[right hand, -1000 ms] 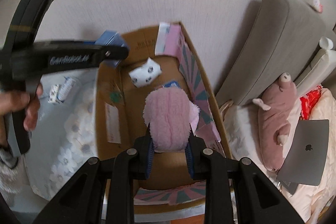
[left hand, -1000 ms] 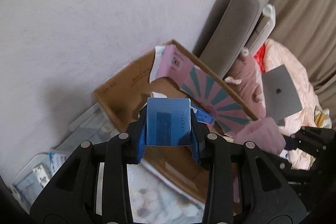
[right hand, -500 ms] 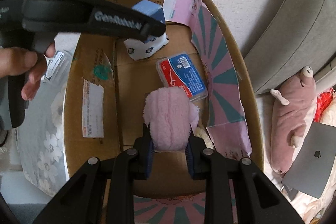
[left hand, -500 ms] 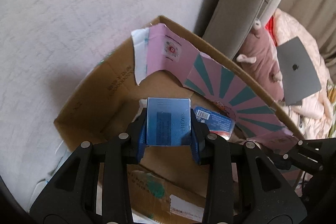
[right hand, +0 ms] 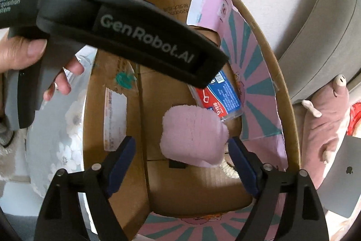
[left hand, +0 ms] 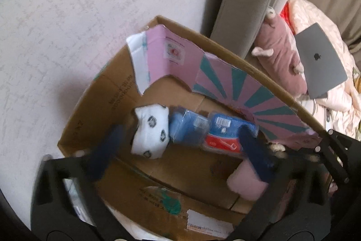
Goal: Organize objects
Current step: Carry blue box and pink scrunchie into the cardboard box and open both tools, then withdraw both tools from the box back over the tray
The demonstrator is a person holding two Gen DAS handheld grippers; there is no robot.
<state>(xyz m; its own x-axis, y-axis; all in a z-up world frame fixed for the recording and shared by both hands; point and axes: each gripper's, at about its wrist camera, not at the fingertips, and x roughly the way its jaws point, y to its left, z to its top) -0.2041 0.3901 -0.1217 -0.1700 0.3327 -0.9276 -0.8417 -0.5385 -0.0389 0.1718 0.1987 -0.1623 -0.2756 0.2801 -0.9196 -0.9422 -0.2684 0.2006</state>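
Inside an open cardboard box (left hand: 94, 110) set against a pale wall, two pairs of hand-held tongs release their loads at once. The left tongs (left hand: 180, 150) are opening, their blue pads spread wide with nothing pressed between them; below them a small blue carton (left hand: 188, 129) lies blurred on the box floor, between a white rolled sock with dark rings (left hand: 151, 131) and a red-and-blue pack of floss picks (left hand: 225, 136). The right tongs (right hand: 182, 162) are opening too, and a fluffy pink sock (right hand: 193, 131) sits between the parted pads, its right edge close to one pad, though contact cannot be judged. The pink sock overlaps a corner of the floss pack (right hand: 222, 94) in the right wrist view. A person's hand (right hand: 33, 60) grips the left tool's grey handle at the box's left side. Beside the box, a pink plush pig (left hand: 282, 53) and a grey laptop (left hand: 320, 60) lie on pale bedding.
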